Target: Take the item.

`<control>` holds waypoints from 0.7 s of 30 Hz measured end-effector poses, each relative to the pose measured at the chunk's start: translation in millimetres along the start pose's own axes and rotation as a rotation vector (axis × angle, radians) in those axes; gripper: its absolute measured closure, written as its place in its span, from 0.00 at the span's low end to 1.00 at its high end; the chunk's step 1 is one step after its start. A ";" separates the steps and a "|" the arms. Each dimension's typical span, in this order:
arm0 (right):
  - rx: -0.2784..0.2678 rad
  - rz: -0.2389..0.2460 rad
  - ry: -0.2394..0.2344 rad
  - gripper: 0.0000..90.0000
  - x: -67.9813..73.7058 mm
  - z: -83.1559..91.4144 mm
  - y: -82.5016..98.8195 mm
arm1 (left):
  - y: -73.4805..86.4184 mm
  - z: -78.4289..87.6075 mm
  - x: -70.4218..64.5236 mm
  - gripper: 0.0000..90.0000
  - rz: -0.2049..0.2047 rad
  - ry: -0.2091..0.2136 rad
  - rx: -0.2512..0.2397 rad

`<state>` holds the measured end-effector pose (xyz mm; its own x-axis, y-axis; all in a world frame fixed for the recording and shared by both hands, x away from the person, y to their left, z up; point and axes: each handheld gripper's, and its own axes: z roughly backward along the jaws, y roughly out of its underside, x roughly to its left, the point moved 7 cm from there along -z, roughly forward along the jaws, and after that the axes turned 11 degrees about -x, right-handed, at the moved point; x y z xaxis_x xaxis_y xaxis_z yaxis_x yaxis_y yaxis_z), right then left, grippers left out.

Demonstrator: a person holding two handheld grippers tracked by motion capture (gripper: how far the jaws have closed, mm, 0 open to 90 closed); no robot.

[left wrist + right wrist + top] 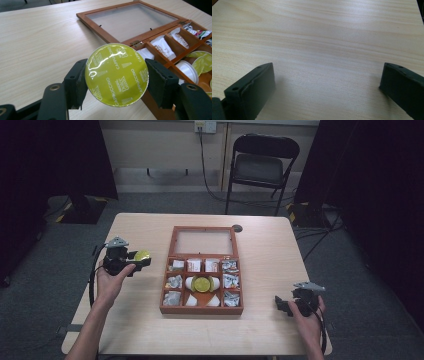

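Left tool [116, 75] clamped one green-lidded capsule [116, 74], held between its jaws above the bench [140, 330], just left of the open wooden box [202, 309]. One more green capsule [202, 284] sat mid-box. Right tool [327, 85] gaped wide, holding nothing.

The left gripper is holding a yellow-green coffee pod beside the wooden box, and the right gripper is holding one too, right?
Not quite. The left gripper does clamp the coffee pod beside the wooden box, but the right gripper holds nothing: the right gripper view shows its jaws wide apart over bare table.
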<state>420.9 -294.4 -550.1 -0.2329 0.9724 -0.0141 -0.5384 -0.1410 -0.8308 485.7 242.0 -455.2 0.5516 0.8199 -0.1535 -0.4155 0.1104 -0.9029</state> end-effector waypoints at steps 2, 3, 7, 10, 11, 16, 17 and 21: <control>0.000 0.000 0.001 0.00 -0.1 0.0 0.0 | 3.2 -1.7 1.3 0.43 0.005 0.002 0.007; 0.000 0.000 0.000 0.00 0.0 0.0 0.0 | 5.2 -3.0 2.1 0.43 0.002 -0.001 0.012; 0.000 0.000 0.000 0.00 0.0 0.0 0.0 | 13.9 -9.5 2.8 0.43 -0.001 0.000 0.040; 0.000 0.000 0.001 0.00 -0.1 0.0 0.0 | 20.2 -14.1 3.9 0.43 -0.005 -0.004 0.061; 0.000 0.000 0.000 0.00 0.0 0.0 0.0 | 21.8 -15.3 3.8 0.42 -0.004 -0.006 0.065; 0.000 0.000 0.000 0.00 0.0 0.0 0.0 | 29.2 -19.6 6.0 0.42 -0.010 -0.010 0.088; 0.000 0.000 0.000 0.00 0.0 0.0 0.0 | 31.4 -20.8 6.4 0.42 -0.008 -0.011 0.095; 0.000 0.000 0.000 0.00 0.0 0.0 0.0 | 39.5 -26.3 7.6 0.42 -0.010 -0.016 0.115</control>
<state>420.9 -294.4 -550.1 -0.2329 0.9724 -0.0139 -0.5383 -0.1408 -0.8309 492.6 237.9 -502.6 0.5447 0.8272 -0.1378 -0.4908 0.1812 -0.8522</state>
